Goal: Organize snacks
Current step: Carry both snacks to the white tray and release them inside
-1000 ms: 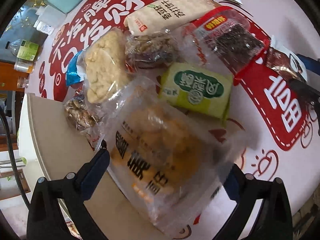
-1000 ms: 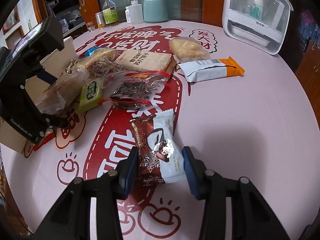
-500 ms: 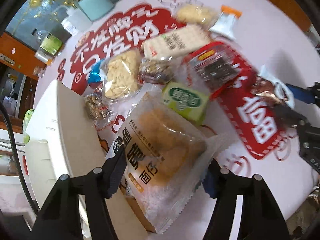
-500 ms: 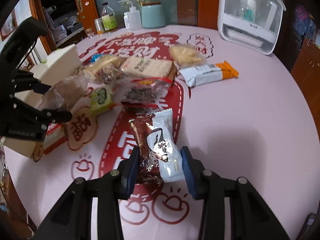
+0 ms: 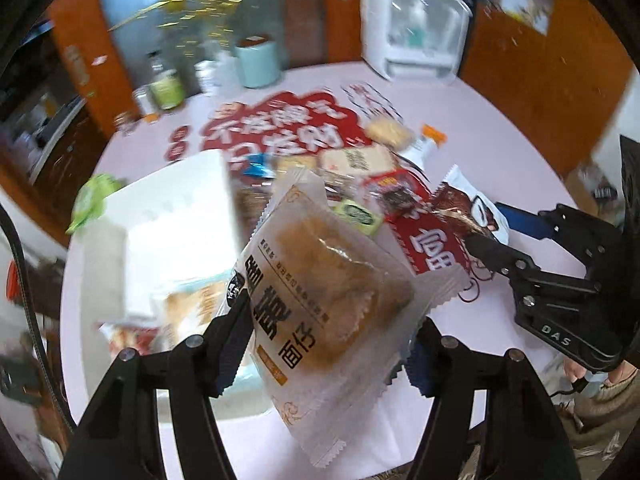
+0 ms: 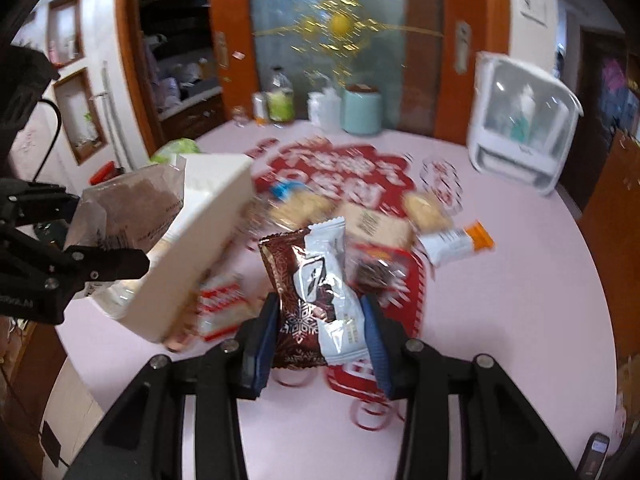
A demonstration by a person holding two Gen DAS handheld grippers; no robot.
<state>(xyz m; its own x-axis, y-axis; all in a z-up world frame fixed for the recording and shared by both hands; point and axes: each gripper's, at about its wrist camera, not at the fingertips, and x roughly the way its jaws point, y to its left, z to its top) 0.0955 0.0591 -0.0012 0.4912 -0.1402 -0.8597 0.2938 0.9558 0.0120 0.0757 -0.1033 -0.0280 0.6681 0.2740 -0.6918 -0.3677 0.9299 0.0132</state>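
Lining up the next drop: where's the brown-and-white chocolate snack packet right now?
In the right wrist view the brown-and-white chocolate snack packet is clamped upright in the right gripper, lifted above the pink tablecloth, right of the white box.

translucent bread packet [image 5: 320, 280] lifted and tilted, brown-white snack packet [image 6: 320, 292] lifted upright

Frosted matt plastic bread wrapper [image 5: 320, 280]; glossy foil chocolate packet [image 6: 316, 292]; smooth white box [image 6: 200, 240].
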